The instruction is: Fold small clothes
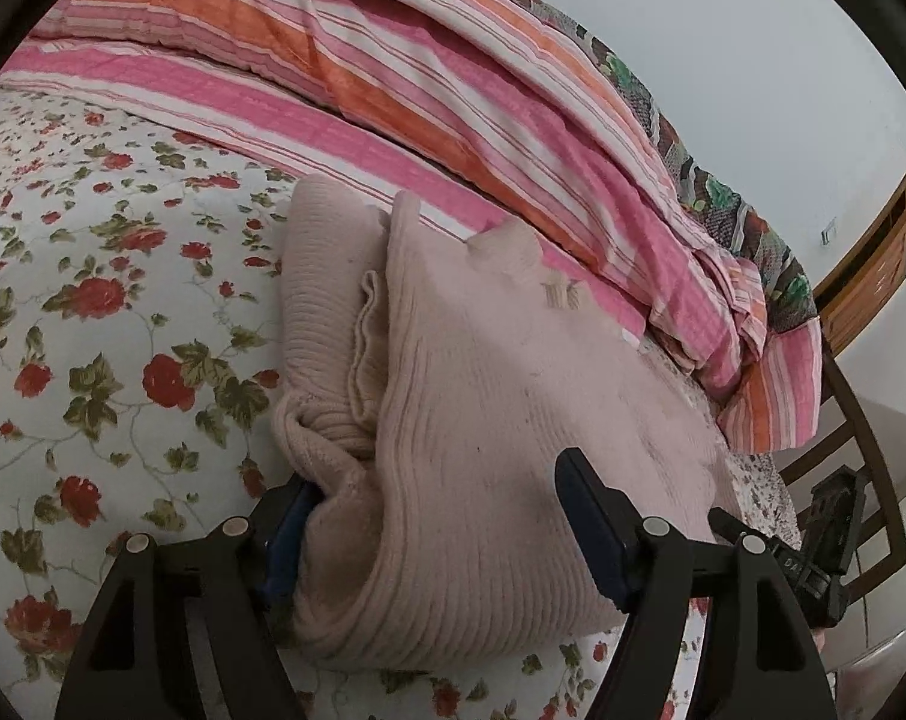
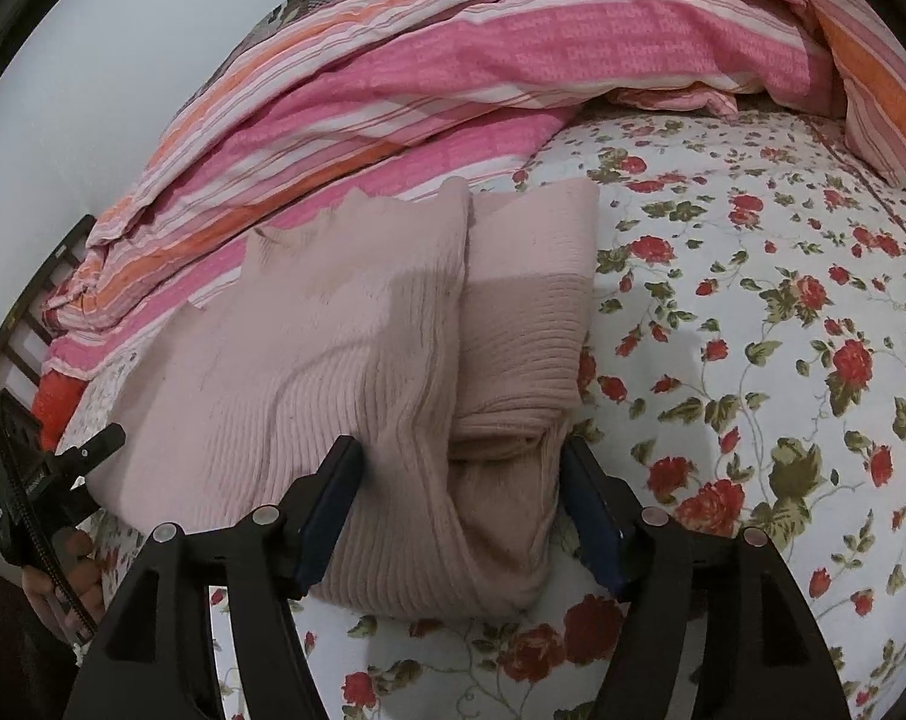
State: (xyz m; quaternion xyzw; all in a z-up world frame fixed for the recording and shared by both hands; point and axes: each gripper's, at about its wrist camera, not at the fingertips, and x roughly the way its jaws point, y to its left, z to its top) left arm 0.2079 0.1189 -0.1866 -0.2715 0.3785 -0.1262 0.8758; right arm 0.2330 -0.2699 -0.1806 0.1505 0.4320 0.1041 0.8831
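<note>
A pale pink ribbed knit garment [image 1: 483,396] lies folded on the floral bedsheet [image 1: 93,300]. My left gripper [image 1: 441,516] is open, with the garment's near folded edge bunched between its blue-padded fingers. In the right wrist view the same garment [image 2: 345,348] lies folded lengthwise, one layer lapped over another. My right gripper [image 2: 462,504] is open, its fingers astride the garment's near end. The other gripper shows at the edge of each view, at far right in the left wrist view [image 1: 825,546] and at far left in the right wrist view [image 2: 51,480].
A pink and orange striped duvet [image 1: 453,96] is heaped along the far side of the bed, also in the right wrist view [image 2: 453,72]. A wooden headboard [image 1: 873,276] and a white wall [image 1: 753,60] stand beyond. The floral sheet [image 2: 753,330] spreads to the right.
</note>
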